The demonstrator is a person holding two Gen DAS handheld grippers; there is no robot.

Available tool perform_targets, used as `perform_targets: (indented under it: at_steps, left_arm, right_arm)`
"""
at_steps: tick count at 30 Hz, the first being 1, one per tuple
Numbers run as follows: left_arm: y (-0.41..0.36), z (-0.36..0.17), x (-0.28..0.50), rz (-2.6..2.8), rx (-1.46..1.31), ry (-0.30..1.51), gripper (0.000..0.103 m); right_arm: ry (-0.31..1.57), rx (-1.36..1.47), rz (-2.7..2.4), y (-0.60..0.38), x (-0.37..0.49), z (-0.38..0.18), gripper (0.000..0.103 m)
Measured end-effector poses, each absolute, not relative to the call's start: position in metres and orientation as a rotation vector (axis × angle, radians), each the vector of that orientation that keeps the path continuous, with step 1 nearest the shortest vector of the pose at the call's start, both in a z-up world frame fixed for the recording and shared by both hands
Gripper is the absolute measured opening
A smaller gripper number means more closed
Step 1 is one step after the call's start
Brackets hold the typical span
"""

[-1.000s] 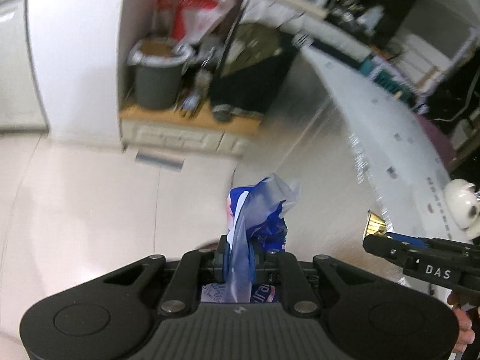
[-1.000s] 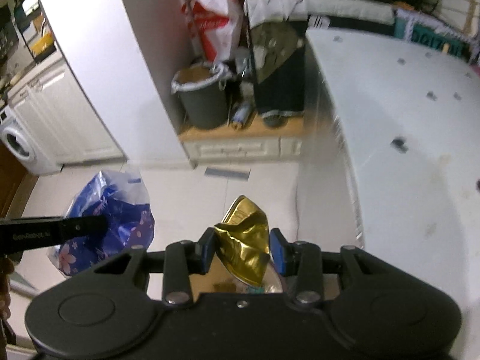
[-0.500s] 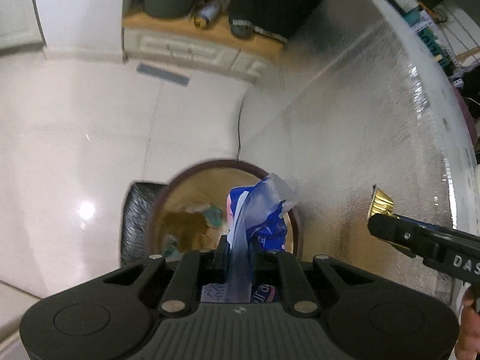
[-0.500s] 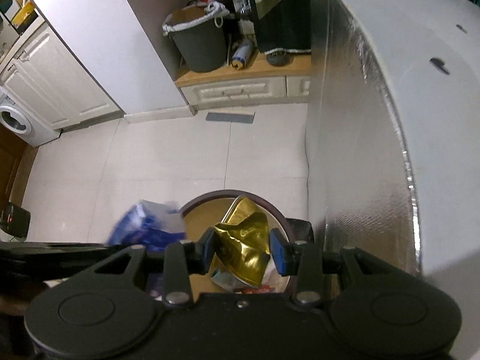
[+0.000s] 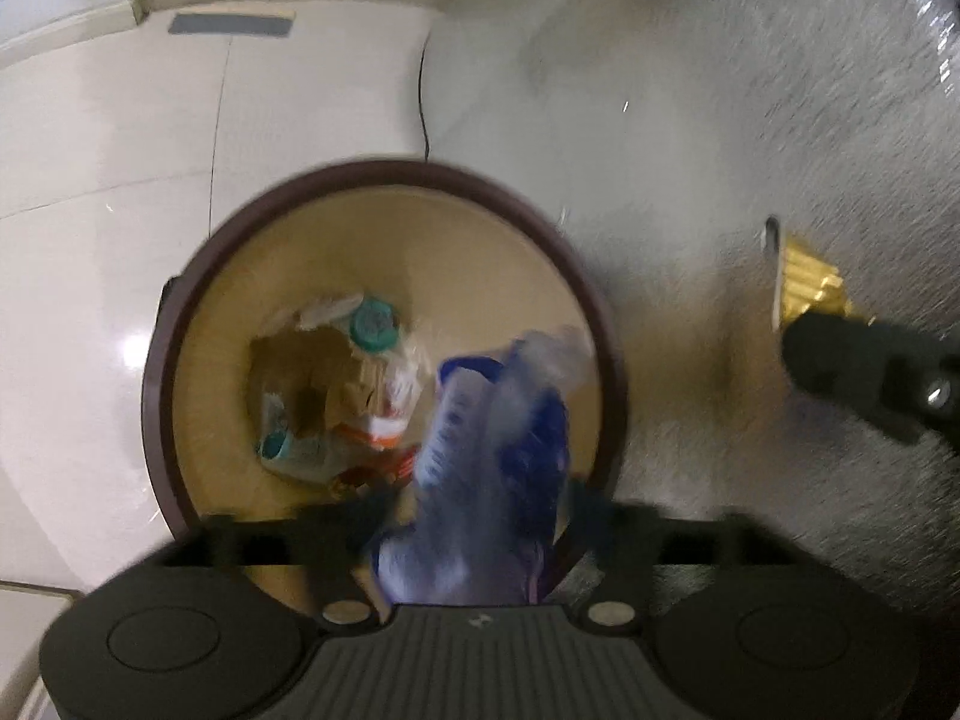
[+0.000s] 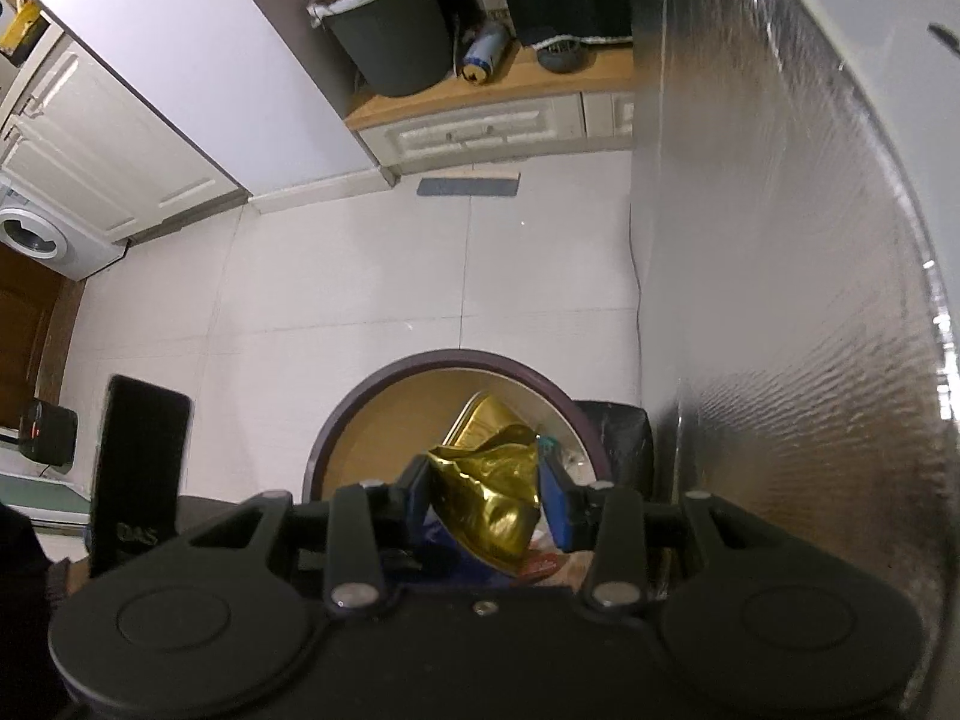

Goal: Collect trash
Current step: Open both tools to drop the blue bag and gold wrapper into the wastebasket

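A round trash bin [image 5: 384, 171] with a dark rim and a beige inside stands on the floor, with mixed trash [image 5: 336, 396] at its bottom. My left gripper [image 5: 474, 498] hangs over its mouth, pointing steeply down. Its jaws are opening and stand wide; a blurred blue plastic bag [image 5: 498, 450] sits loose between them. My right gripper [image 6: 486, 492] is shut on a crumpled gold foil wrapper [image 6: 486, 498] above the bin's rim [image 6: 456, 357]. In the left wrist view, the right gripper [image 5: 840, 348] with the gold wrapper [image 5: 807, 282] is to the right of the bin.
A tall silver foil-covered wall [image 6: 780, 300] rises right beside the bin. A black object [image 6: 618, 438] sits between them. White floor tiles [image 6: 360, 276] stretch to a low wooden cabinet with a grey bucket [image 6: 396, 42]. A washing machine [image 6: 30, 240] is far left.
Both grippers have sunk and tilted down toward the bin, which now fills the left view. The left jaws have spread apart off the blue bag. The right still grips the gold wrapper.
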State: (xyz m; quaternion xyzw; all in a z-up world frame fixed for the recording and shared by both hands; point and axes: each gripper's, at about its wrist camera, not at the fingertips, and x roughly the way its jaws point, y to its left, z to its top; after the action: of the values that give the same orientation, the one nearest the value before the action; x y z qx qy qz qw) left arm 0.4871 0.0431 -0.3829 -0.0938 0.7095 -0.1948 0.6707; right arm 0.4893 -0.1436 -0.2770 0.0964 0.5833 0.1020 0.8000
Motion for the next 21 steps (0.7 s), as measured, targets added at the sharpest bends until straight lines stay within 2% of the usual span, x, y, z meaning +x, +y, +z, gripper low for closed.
perform_targets:
  at_steps: [12, 19, 21]
  left_arm:
    - [0.062, -0.391, 0.481, -0.396, -0.233, 1.635, 0.083]
    - [0.072, -0.379, 0.485, -0.375, -0.236, 1.596, 0.095]
    - [0.075, -0.374, 0.487, -0.366, -0.235, 1.584, 0.098]
  right_arm:
    - [1.348, 0.312, 0.225, -0.140, 0.512, -0.317, 0.040]
    - [1.380, 0.366, 0.225, -0.127, 0.539, -0.345, 0.041]
    - [1.384, 0.380, 0.201, -0.125, 0.546, -0.352, 0.048]
